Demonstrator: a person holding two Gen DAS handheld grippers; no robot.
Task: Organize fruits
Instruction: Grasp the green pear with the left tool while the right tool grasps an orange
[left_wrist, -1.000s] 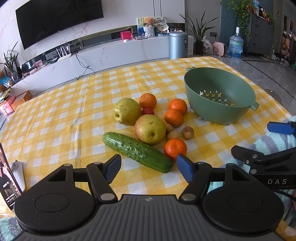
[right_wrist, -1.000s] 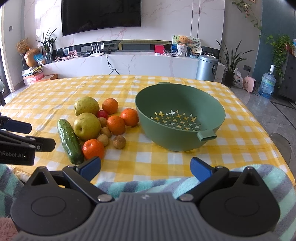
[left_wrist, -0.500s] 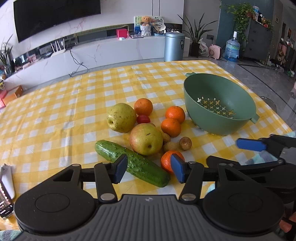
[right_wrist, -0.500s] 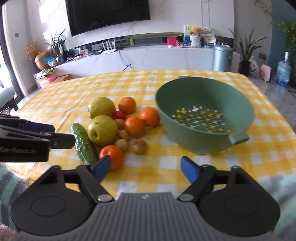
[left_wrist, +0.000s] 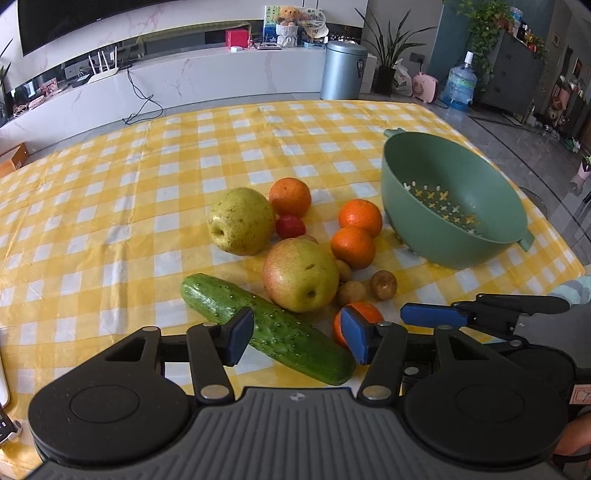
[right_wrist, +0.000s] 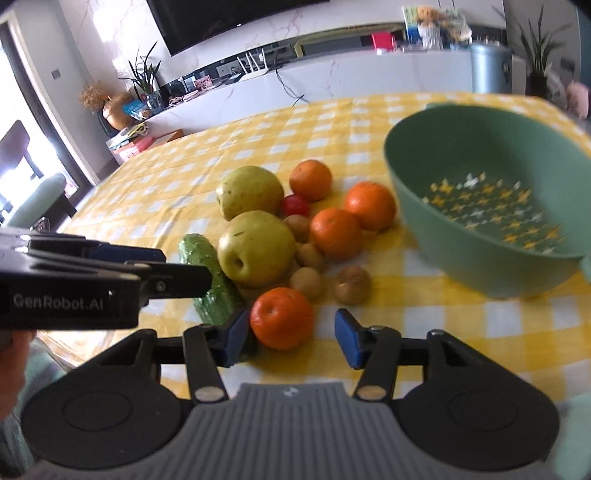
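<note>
Since a second ago, both moved in lower over the fruit pile. Left gripper (left_wrist: 297, 341) narrower, jaws apart astride the cucumber (left_wrist: 266, 326), not pressing. Right gripper (right_wrist: 291, 338) closing around the nearest orange (right_wrist: 282, 317), right pad clear. Colander (right_wrist: 491, 206) blurred, cut off at right; orange half hidden in left view

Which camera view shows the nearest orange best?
The right wrist view: the nearest orange is whole and unblocked between the closing right gripper fingers. In the left wrist view, the left gripper finger hides part of it.
</note>
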